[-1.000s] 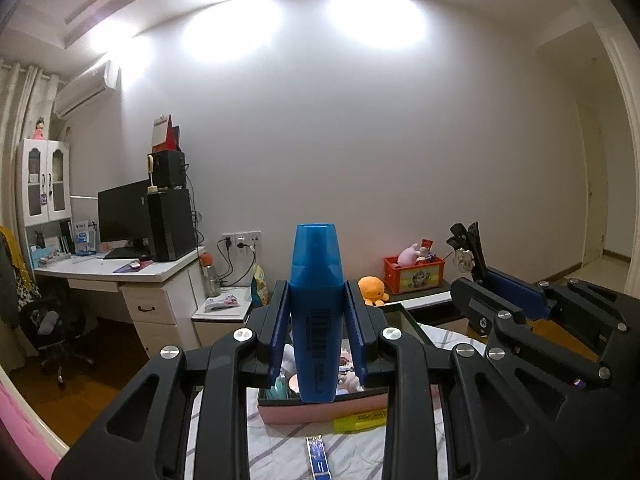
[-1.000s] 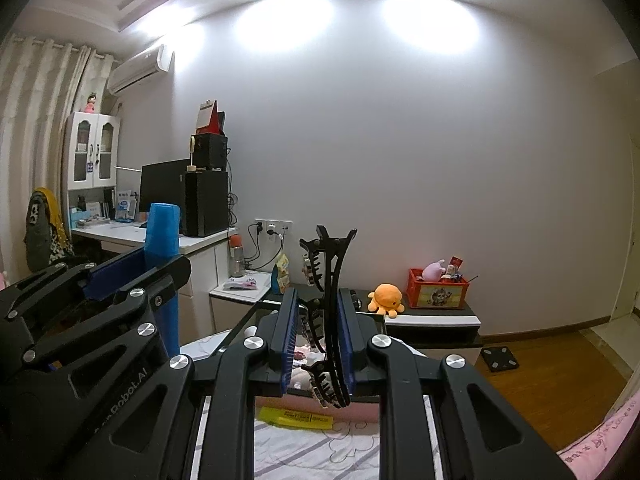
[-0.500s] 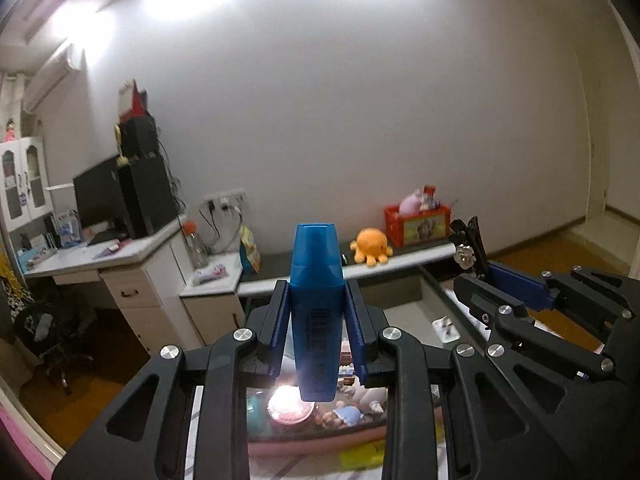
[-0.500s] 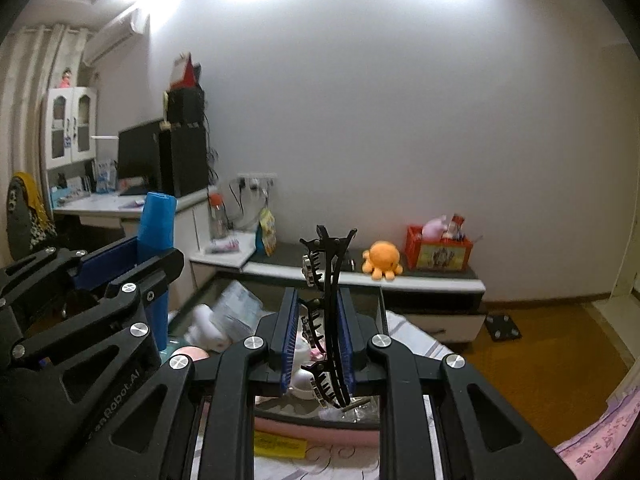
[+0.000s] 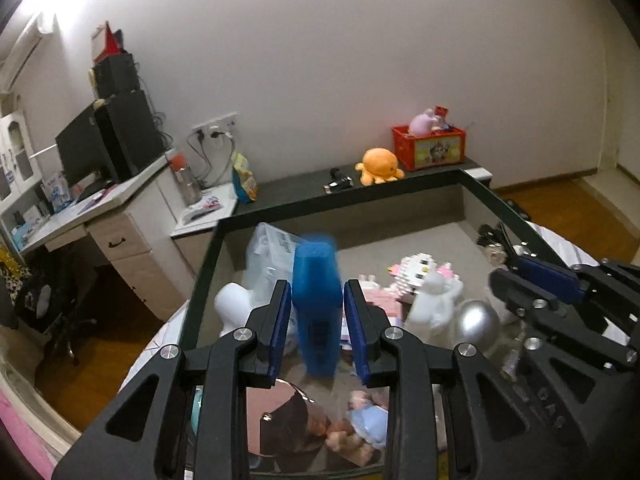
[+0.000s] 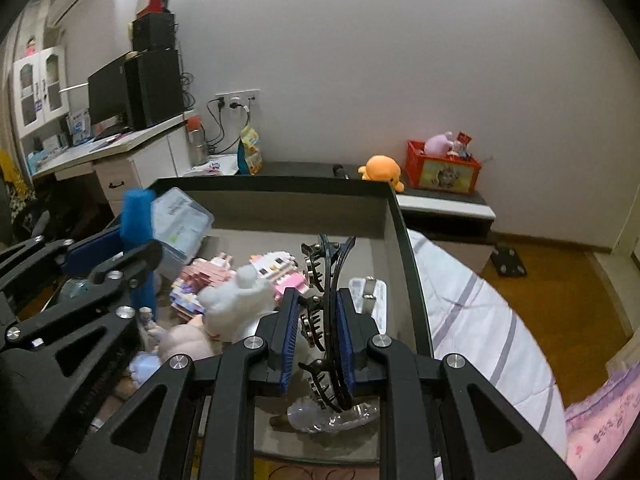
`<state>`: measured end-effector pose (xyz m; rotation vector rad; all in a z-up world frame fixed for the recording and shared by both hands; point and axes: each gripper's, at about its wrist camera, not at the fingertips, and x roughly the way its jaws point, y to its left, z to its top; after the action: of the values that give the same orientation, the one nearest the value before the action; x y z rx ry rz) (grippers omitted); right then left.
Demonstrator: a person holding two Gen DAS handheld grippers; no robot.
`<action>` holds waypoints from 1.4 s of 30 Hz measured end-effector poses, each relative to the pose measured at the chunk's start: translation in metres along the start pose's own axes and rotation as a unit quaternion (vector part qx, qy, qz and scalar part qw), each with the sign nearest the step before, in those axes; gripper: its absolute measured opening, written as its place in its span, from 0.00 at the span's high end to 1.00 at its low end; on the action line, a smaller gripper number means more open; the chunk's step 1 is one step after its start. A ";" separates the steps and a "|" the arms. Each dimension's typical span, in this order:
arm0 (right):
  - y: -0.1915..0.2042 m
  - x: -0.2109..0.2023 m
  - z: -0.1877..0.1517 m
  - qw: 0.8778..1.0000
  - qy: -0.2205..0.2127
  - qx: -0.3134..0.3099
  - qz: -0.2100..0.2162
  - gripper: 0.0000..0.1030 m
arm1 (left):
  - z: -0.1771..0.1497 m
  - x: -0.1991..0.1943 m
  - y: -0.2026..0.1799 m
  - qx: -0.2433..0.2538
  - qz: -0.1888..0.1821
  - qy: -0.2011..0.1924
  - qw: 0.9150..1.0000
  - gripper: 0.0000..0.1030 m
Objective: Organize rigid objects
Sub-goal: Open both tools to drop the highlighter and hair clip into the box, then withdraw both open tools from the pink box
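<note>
My left gripper has opened; the blue highlighter stands blurred between its pads with gaps on both sides, over the open storage box. The highlighter also shows in the right wrist view beside the left gripper. My right gripper is shut on a black hair claw clip, held upright over the right part of the same box. The clip's tip shows in the left wrist view.
The box holds a white figurine, pink block toys, a clear plastic case, a silver ball, a doll and a round mirror. Behind stand a desk, an orange plush and a red crate.
Both grippers tilted down over the box. The left gripper's pads spread apart and the blue highlighter is slipping down out of them, blurred. The right gripper keeps its hold on the clip.
</note>
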<state>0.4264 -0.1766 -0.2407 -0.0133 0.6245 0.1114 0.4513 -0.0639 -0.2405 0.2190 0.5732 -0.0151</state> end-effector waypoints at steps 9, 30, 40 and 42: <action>-0.006 -0.035 0.010 0.999 -0.035 0.018 -0.003 0.24 | 0.005 -0.045 0.032 -0.054 0.009 -0.044 0.998 0.14; 0.028 -0.249 -0.039 0.979 -0.204 0.013 0.012 0.12 | -0.057 -0.266 0.058 -0.086 0.006 -0.215 0.973 0.00; 0.028 -0.290 -0.066 0.975 -0.222 0.005 -0.009 0.11 | -0.083 -0.294 0.043 -0.072 -0.005 -0.218 0.973 0.00; 0.028 -0.291 -0.068 0.976 -0.218 0.006 -0.009 0.11 | -0.086 -0.293 0.043 -0.072 -0.009 -0.211 0.975 0.00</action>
<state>0.1488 -0.1814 -0.1254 0.0173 0.1860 0.0896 0.1620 -0.0175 -0.1436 0.0645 0.1500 -0.0360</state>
